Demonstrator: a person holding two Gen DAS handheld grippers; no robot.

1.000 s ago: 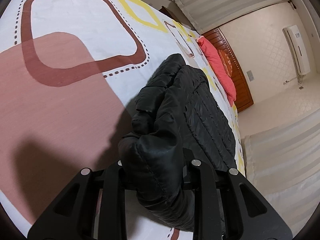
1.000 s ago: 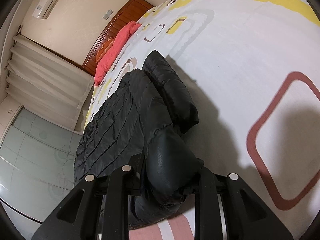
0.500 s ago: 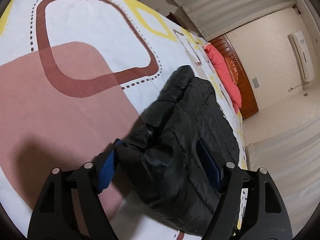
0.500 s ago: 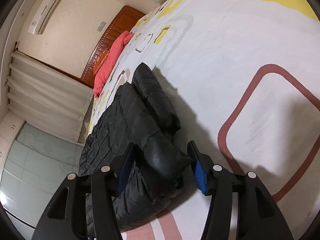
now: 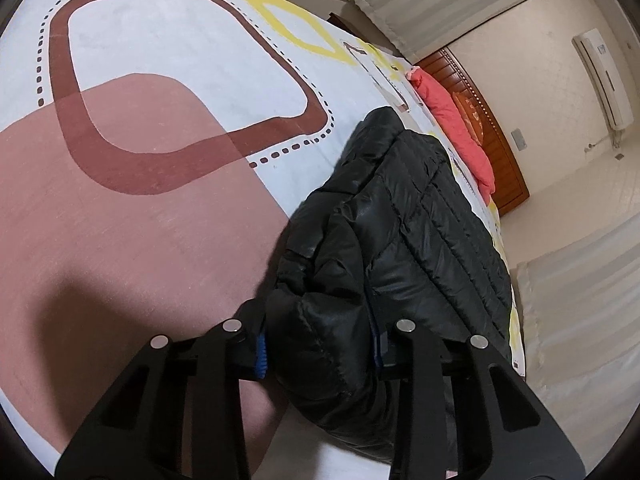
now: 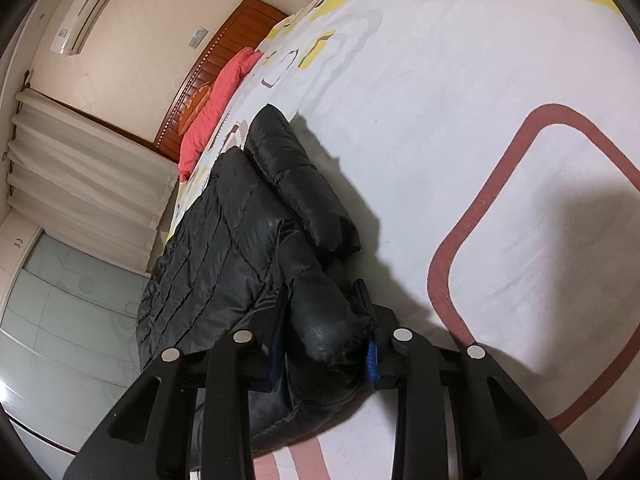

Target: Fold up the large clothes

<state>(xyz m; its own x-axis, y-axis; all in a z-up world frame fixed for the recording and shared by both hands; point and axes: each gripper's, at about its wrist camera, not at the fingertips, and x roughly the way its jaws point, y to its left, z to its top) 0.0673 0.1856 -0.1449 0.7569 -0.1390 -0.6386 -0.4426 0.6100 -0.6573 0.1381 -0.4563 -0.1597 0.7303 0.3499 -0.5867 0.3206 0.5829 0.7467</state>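
We see a black quilted jacket (image 5: 420,220), shiny and puffy, bunched on the patterned bed (image 5: 160,220). Both tools, left (image 5: 320,354) and right (image 6: 326,354), have just closed, gripping its near edge.

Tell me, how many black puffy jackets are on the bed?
1. The black puffy jacket lies near one edge of the bed, with the red pillow at the headboard beyond it. Anything beneath it would be hidden.

No text or labels can be read.
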